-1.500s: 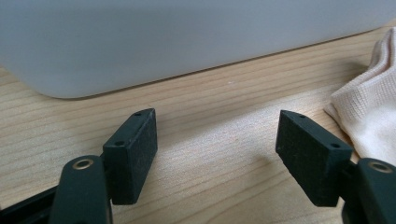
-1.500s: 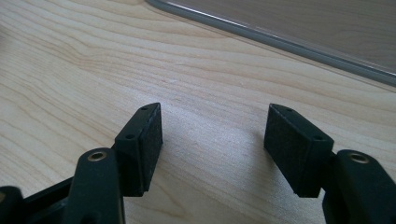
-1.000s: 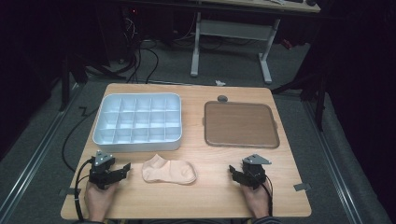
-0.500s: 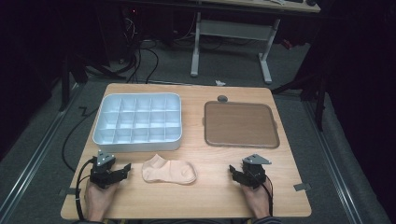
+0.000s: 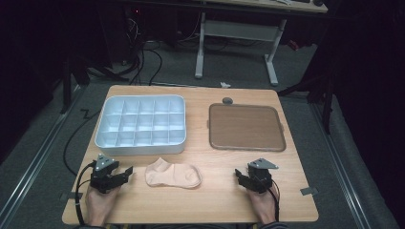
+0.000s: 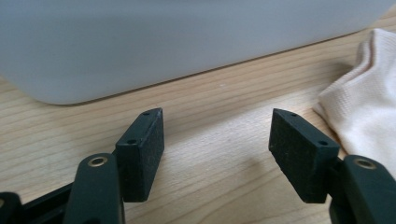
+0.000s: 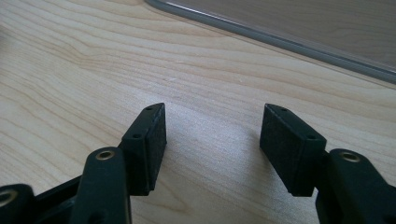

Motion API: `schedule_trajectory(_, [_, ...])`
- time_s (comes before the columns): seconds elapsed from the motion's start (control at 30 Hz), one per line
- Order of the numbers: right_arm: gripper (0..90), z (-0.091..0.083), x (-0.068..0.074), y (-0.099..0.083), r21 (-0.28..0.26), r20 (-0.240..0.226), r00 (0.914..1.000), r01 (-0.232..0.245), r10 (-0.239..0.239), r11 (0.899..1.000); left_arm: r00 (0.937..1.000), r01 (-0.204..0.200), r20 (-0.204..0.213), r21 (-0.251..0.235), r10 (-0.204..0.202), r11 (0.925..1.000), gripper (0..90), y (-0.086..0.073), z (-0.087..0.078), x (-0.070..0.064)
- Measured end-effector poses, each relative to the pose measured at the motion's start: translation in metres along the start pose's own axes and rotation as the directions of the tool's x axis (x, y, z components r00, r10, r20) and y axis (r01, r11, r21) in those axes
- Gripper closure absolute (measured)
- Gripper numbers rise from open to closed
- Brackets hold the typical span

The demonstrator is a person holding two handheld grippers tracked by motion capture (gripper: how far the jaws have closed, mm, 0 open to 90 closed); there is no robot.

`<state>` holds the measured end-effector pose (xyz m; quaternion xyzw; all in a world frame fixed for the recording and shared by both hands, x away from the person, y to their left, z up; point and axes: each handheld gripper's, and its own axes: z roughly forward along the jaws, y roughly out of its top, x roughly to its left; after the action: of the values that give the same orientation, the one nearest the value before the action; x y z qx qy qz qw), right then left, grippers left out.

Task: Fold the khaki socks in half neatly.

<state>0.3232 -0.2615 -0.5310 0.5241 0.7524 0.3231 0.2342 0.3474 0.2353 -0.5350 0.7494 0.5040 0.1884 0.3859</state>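
Note:
A pale peach ankle sock (image 5: 173,174) lies flat on the wooden table near the front edge, between the two hands. My left gripper (image 5: 125,171) rests on the table just left of the sock, open, nothing between its jaws. In the left gripper view its jaws (image 6: 217,140) stand wide apart over bare wood, with the sock (image 6: 364,107) at the right edge. On the other side of the sock my right gripper (image 5: 237,175) sits open and apart from it. The right gripper view has its jaws (image 7: 212,140) spread over bare wood.
A white divided organiser tray (image 5: 141,145) stands at the back left, its wall (image 6: 163,42) close ahead of the left gripper. A brown flat tray (image 5: 246,127) lies at the back right, its rim (image 7: 280,39) ahead of the right gripper. A small grey knob (image 5: 228,100) sits behind it.

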Motion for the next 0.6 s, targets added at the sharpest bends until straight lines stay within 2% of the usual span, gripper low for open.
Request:
schedule_trajectory(0.2, [44.0, -0.002, 0.000, 0.000, 0.001, -0.012, 0.9997, -0.022, 0.022, 1.000, 0.9997, -0.010, 0.024, 0.000, 0.010, 1.0000, 36.1, 0.001, -0.002, -0.005])
schedule_trajectory(0.3, [47.9, -0.004, 0.000, 0.000, 0.012, -0.017, 0.9995, -0.026, 0.026, 1.000, 0.9985, -0.018, 0.052, -0.002, 0.018, 0.9998, 36.1, 0.003, -0.004, -0.008])
schedule_trajectory(0.37, [49.4, -0.005, 0.001, 0.000, 0.014, -0.013, 0.9997, -0.022, 0.022, 1.000, 0.9962, -0.033, 0.081, 0.006, 0.033, 0.9994, 35.4, 0.004, -0.004, -0.010])
schedule_trajectory(0.43, [50.2, -0.006, 0.002, 0.000, 0.012, -0.014, 0.9997, -0.019, 0.019, 1.000, 0.9953, -0.040, 0.089, 0.010, 0.039, 0.9992, 35.3, 0.004, -0.004, -0.013])
schedule_trajectory(0.5, [52.4, -0.007, 0.005, 0.000, 0.010, -0.018, 0.9998, -0.008, 0.008, 1.000, 0.9922, -0.070, 0.105, 0.021, 0.067, 0.9974, 35.1, 0.004, -0.005, -0.019])
schedule_trajectory(0.6, [53.8, -0.009, 0.008, 0.001, 0.003, -0.027, 0.9996, -0.008, 0.008, 1.000, 0.9896, -0.070, 0.127, 0.013, 0.068, 0.9975, 35.0, 0.005, -0.006, -0.024])
